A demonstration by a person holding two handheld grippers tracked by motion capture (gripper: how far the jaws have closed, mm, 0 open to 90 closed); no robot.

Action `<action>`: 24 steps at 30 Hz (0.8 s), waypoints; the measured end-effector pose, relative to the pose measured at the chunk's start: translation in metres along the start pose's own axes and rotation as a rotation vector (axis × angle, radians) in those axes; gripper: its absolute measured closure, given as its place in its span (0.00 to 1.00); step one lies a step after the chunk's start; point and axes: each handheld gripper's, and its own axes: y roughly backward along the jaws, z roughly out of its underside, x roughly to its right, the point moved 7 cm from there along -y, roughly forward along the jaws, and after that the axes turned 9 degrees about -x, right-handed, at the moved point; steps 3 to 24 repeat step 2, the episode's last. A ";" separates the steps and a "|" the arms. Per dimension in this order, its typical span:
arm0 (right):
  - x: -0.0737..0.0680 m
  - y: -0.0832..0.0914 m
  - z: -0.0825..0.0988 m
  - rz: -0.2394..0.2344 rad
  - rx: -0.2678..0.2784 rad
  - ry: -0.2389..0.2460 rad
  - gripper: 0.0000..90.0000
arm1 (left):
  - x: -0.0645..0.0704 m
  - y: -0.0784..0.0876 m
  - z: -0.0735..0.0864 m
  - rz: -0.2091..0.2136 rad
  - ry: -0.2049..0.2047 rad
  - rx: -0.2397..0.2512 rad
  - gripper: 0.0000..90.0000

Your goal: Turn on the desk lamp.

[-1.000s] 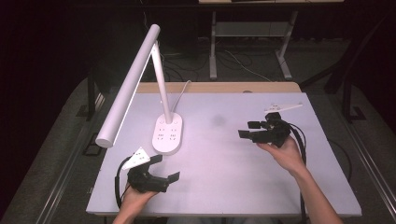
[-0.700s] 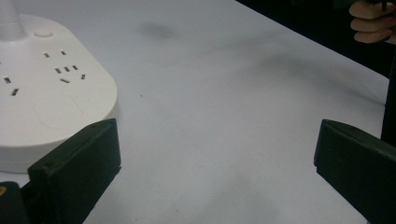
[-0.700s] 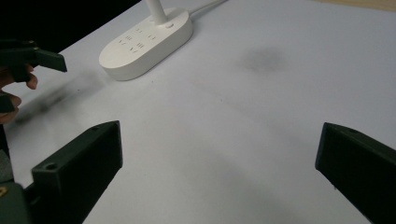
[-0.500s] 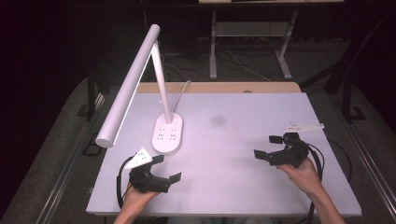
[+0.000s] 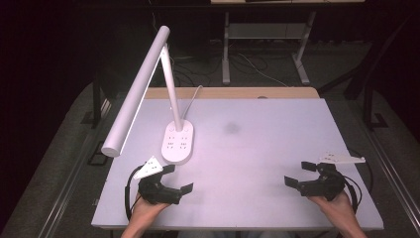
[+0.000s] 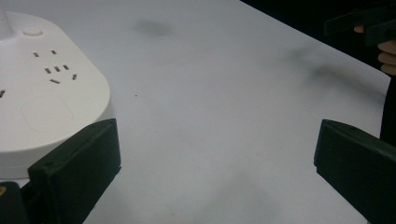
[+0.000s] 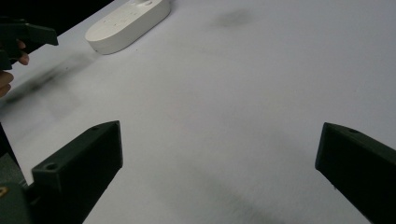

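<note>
The left gripper (image 5: 178,179) rests at the table's (image 5: 257,148) near edge, jaws spread wide and empty — just beside the lamp base (image 5: 177,143). The right gripper (image 5: 300,174) sits well apart from it, its jaws just opened wide, nothing between them.

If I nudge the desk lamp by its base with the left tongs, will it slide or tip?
Probably slide at first: the lamp's base is broad, flat and sits flush on the table. Tipping is still a risk, since the long lamp head overhangs well beyond the base to one side. The smooth plastic looks slippery for open tongs.
</note>
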 end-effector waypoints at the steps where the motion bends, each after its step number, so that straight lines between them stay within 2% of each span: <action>1: 0.000 0.000 0.002 0.003 0.006 0.008 0.01 | 0.000 0.000 0.000 0.001 -0.001 0.000 0.00; 24: -0.001 0.001 0.004 0.001 0.000 0.000 0.01 | 0.000 0.000 0.000 0.001 -0.001 -0.002 0.00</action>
